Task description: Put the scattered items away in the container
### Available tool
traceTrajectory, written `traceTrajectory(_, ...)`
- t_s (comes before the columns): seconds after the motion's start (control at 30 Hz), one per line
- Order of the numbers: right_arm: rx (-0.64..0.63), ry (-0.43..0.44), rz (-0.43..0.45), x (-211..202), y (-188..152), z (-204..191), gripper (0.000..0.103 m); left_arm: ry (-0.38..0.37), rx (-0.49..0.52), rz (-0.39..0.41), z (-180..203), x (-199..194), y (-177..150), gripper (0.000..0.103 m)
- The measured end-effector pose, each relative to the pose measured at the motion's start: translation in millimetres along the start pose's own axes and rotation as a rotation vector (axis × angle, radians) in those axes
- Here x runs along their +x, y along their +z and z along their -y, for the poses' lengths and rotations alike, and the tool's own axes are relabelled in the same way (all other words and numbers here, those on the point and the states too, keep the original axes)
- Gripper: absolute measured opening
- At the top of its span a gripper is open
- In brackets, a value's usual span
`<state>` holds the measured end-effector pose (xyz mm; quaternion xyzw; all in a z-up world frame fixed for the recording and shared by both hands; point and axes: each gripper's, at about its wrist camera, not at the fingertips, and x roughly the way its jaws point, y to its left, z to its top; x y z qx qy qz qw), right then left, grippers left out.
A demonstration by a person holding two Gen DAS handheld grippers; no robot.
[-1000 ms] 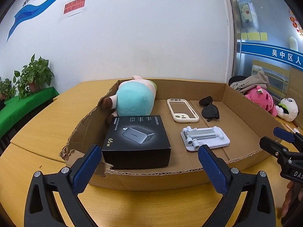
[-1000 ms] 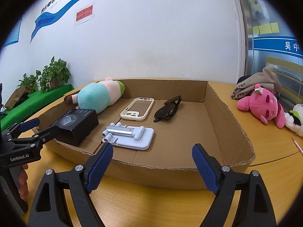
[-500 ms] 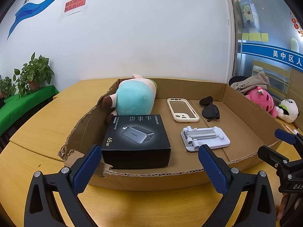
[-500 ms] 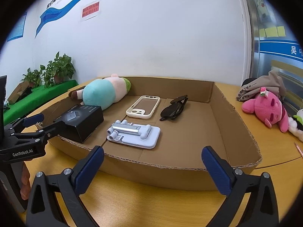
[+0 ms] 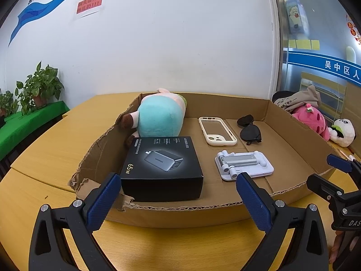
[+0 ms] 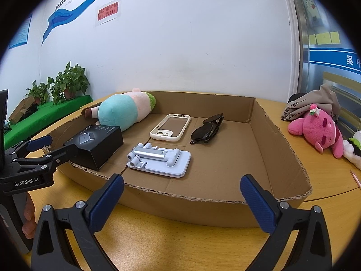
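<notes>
Left gripper (image 5: 176, 194): wide open, empty
Right gripper (image 6: 181, 192): wide open, empty
Cardboard tray (image 6: 284, 144): holds charger box (image 6: 97, 145), phone stand (image 6: 160, 161), sunglasses (image 6: 207, 128)

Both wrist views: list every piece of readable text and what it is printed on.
"65W": front edge of the black charger box.
"UGREEN": on the charger pictured on its lid.
"GenRobot.AI": body of the left gripper.
"吴中区人": blue band on the glass.
Red wall notice, lid's small print: unreadable.
</notes>
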<state>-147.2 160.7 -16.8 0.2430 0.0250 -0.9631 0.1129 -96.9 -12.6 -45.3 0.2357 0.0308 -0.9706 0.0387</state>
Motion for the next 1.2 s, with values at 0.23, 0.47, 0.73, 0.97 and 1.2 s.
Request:
traceTrajectory(0.23, 0.0, 0.0, 0.0, 0.0, 0.1, -0.1, 0.103, -0.003, -0.003, -0.001, 0.3, -0.3, -0.1, 0.103)
traceTrajectory(0.47, 0.0, 0.0, 0.0, 0.1, 0.2, 0.0, 0.103, -0.001, -0.002, -0.001, 0.5, -0.4, -0.1, 0.103)
traceTrajectory(0.73, 0.0, 0.0, 0.0, 0.2, 0.1, 0.2, 0.103, 0.001, -0.006, -0.001, 0.7, 0.1, -0.1, 0.103)
traceTrajectory(0.97, 0.0, 0.0, 0.0, 0.2, 0.1, 0.1, 0.103, 0.009, -0.007, -0.001, 1.8, 0.8, 0.7, 0.103)
traceTrajectory(1.2, 0.0, 0.0, 0.0, 0.2, 0.1, 0.0, 0.103, 0.03, -0.006, 0.002, 5.5, -1.0, -0.3, 0.103)
